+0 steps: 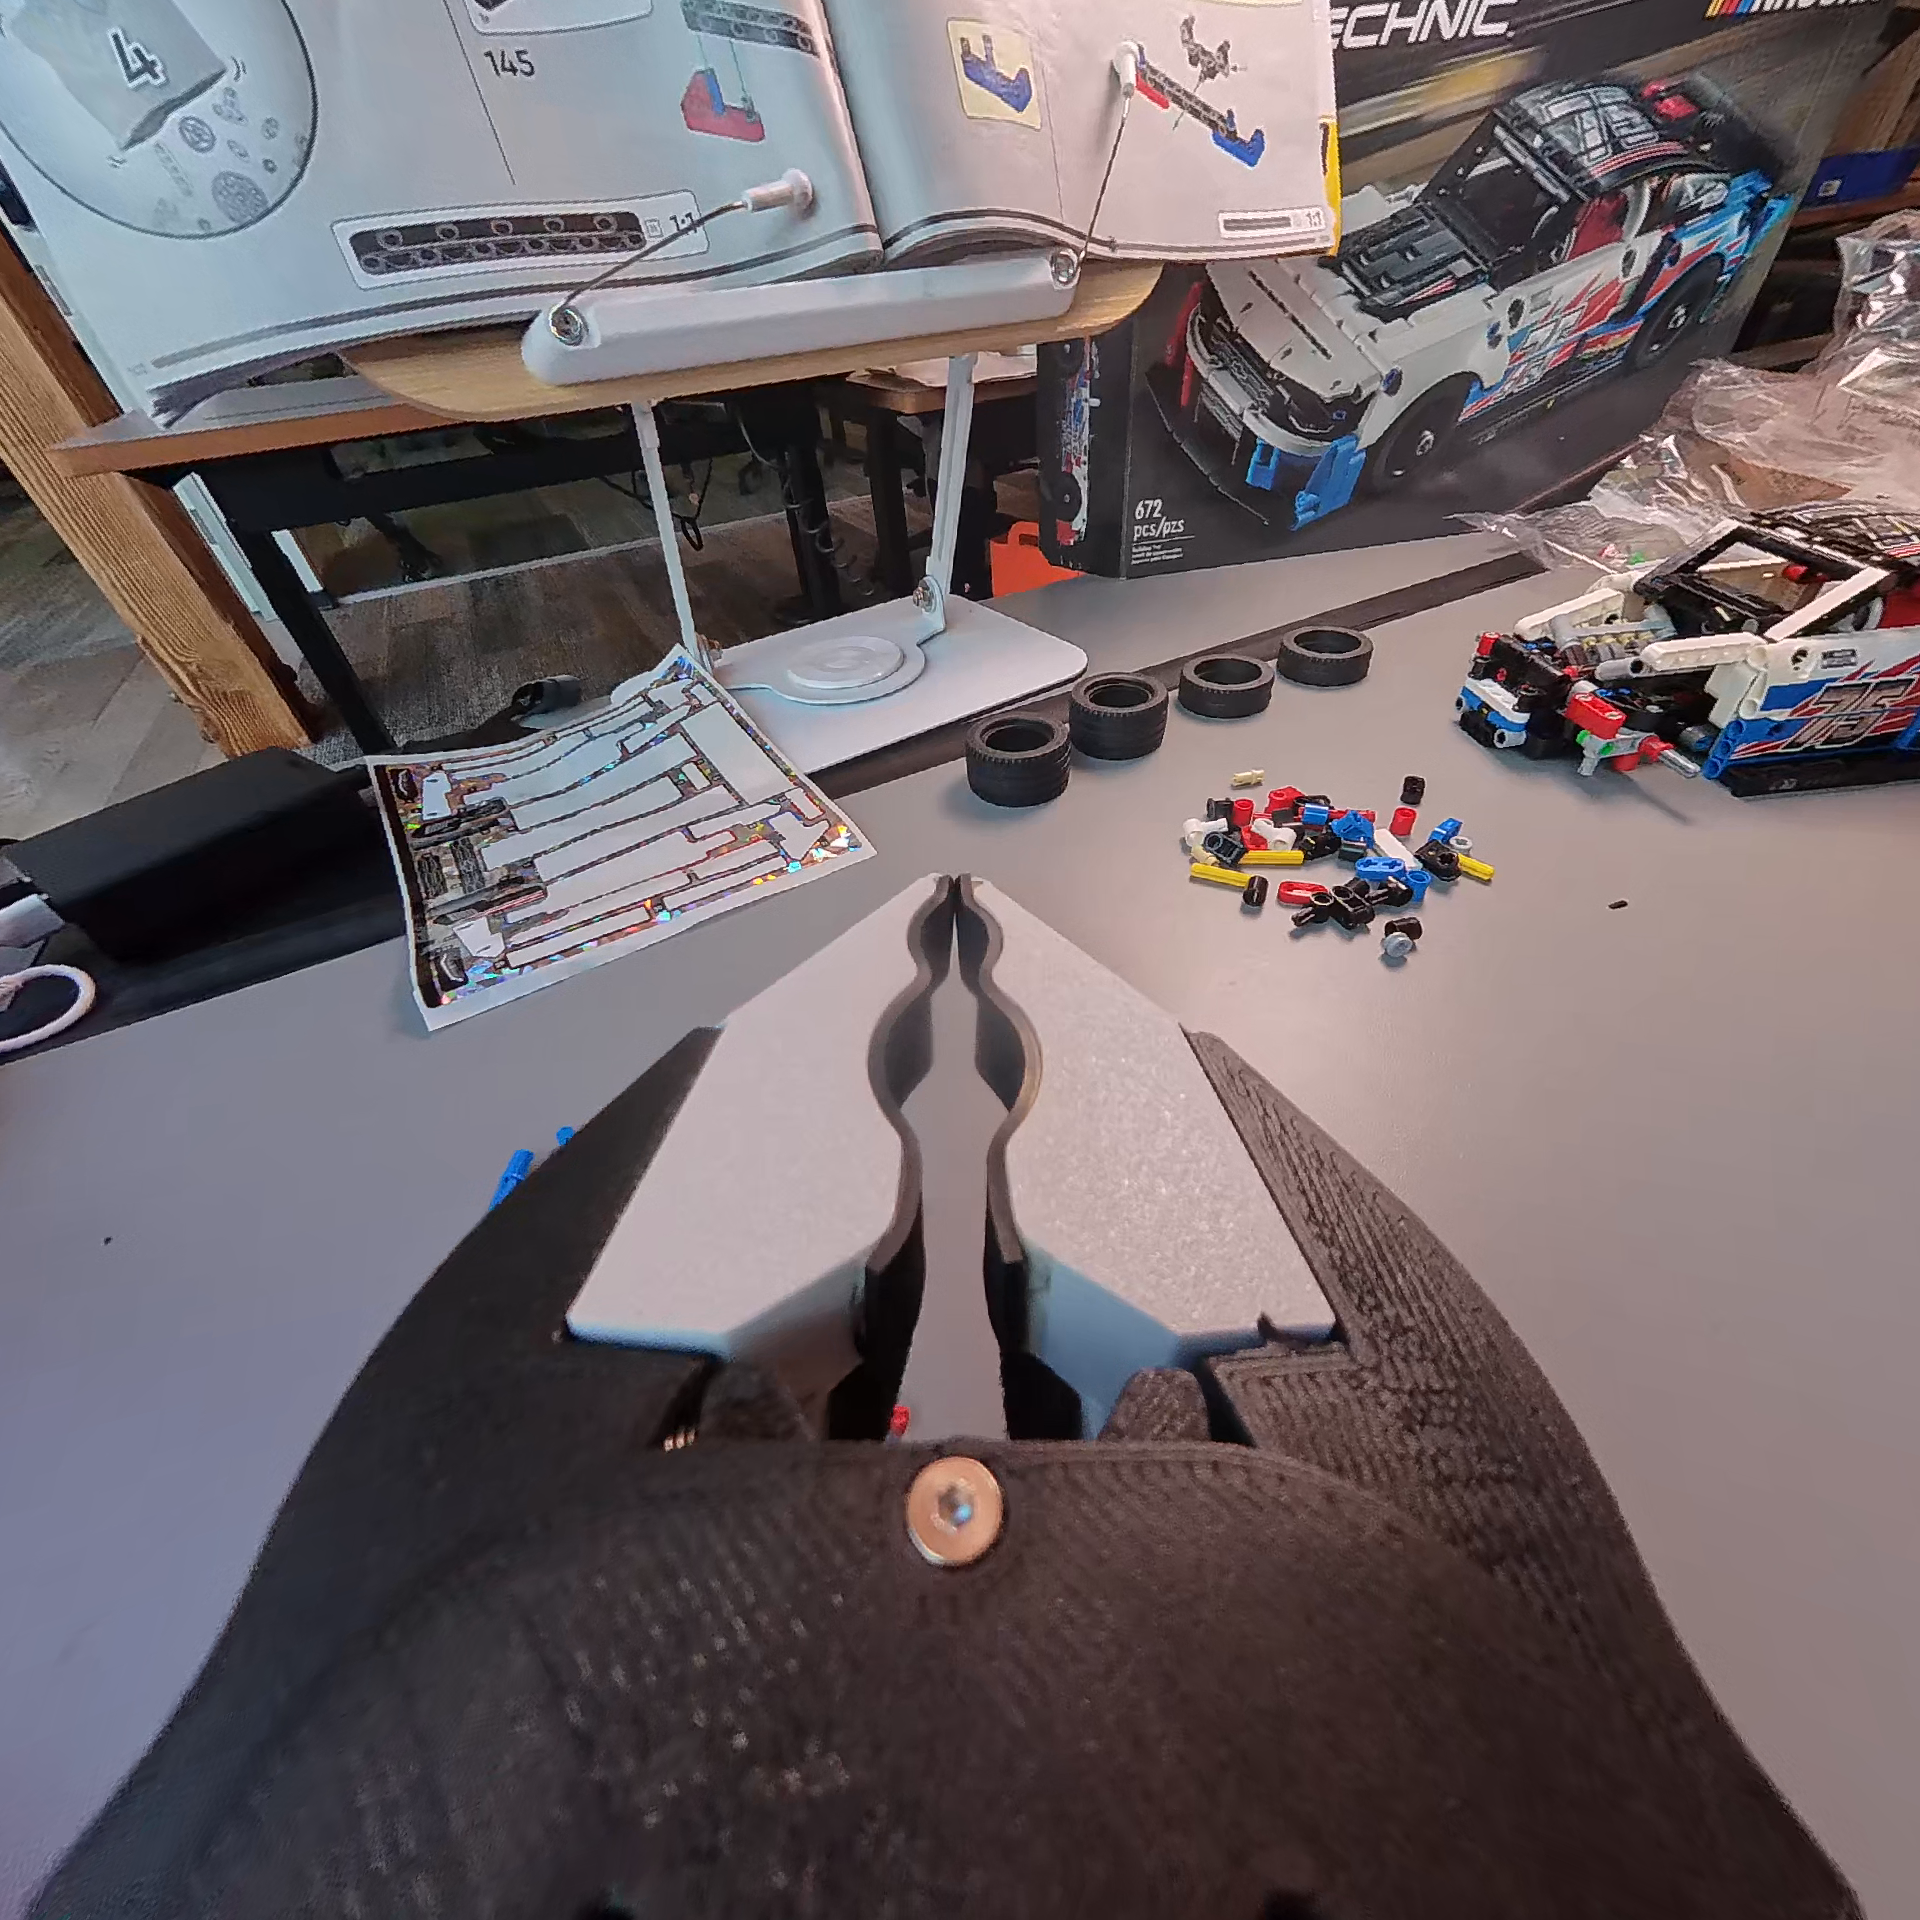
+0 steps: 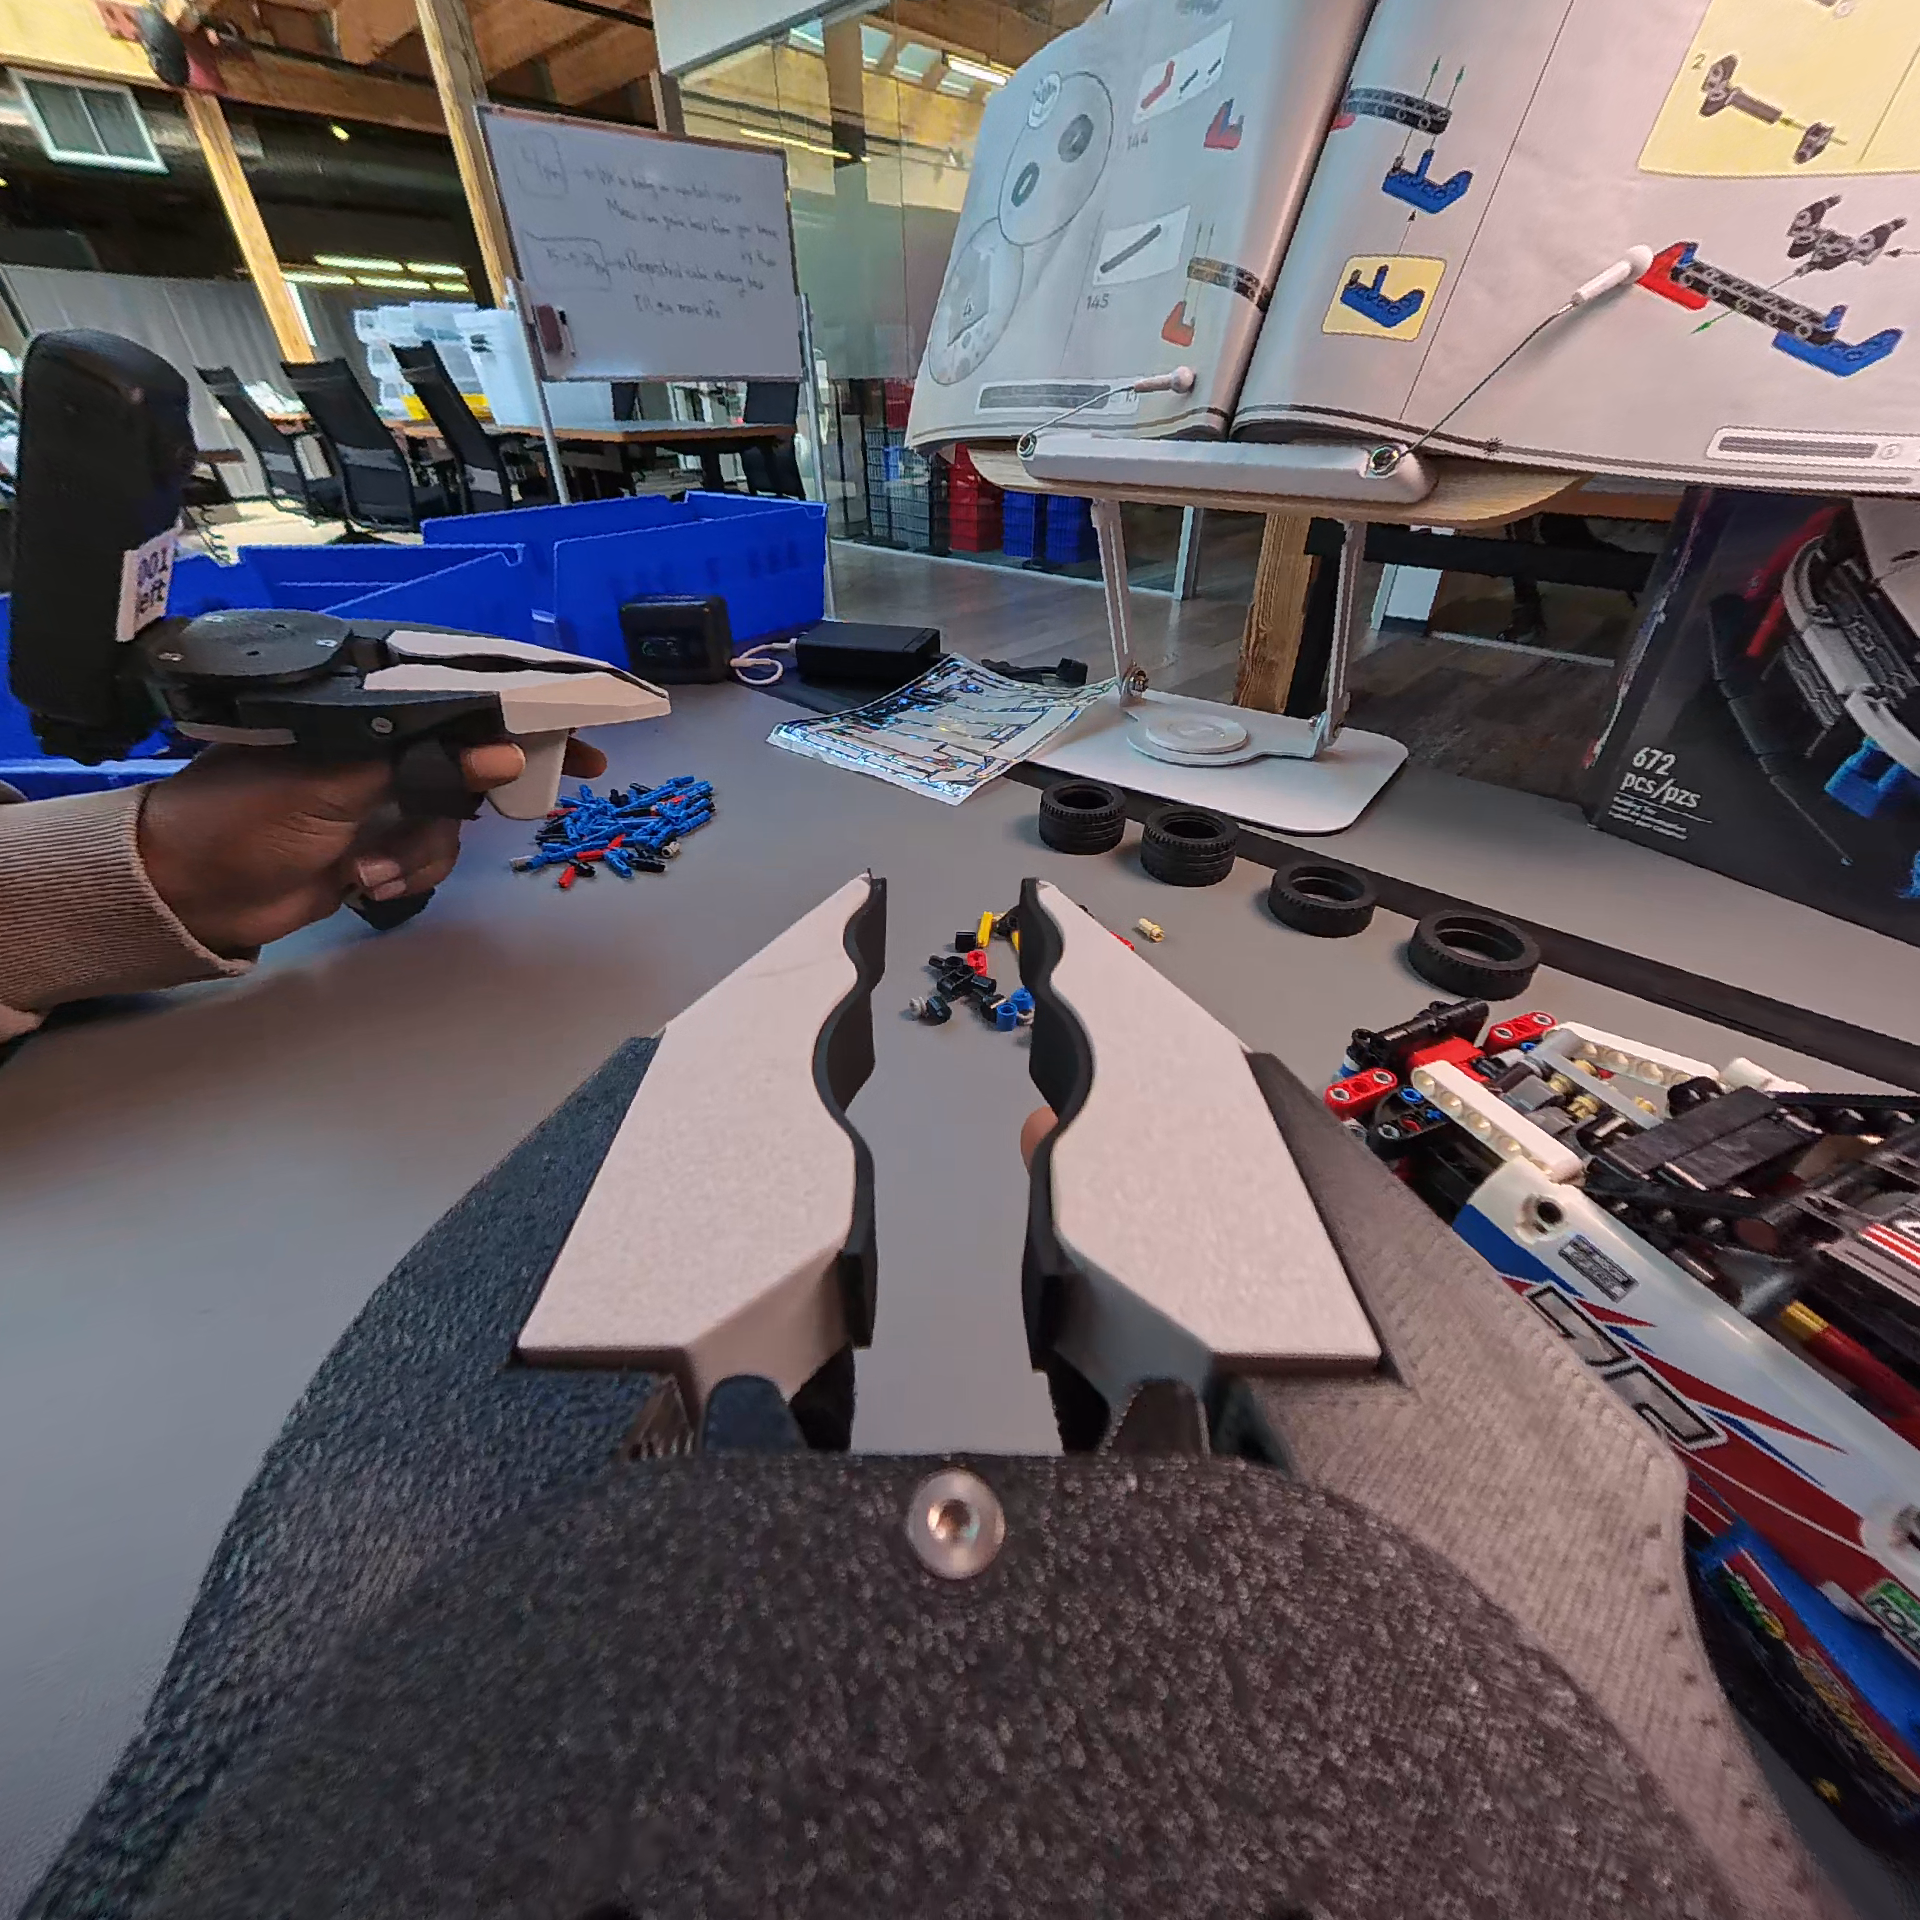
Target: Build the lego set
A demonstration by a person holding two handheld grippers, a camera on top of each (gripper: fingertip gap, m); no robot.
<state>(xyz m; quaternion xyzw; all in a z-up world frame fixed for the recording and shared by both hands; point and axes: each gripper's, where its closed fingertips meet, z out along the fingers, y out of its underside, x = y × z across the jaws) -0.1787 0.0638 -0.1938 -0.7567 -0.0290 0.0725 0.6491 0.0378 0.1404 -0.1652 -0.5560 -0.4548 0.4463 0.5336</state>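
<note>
My left gripper is shut, tips touching, and nothing shows between them. It hovers over the grey table just in front of a sticker sheet. In the right wrist view it is held in a hand above a pile of blue, black and red pins. My right gripper is open and holds nothing. It hangs above a small pile of mixed lego parts, which also shows in the left wrist view. The partly built race car lies right of it.
Several black tyres stand in a row by the base of a book stand, which carries the open instruction book. The set's box and clear plastic bags stand at the back right. Blue bins stand far left. My hands' fingertips stand some 25 centimeters from each other.
</note>
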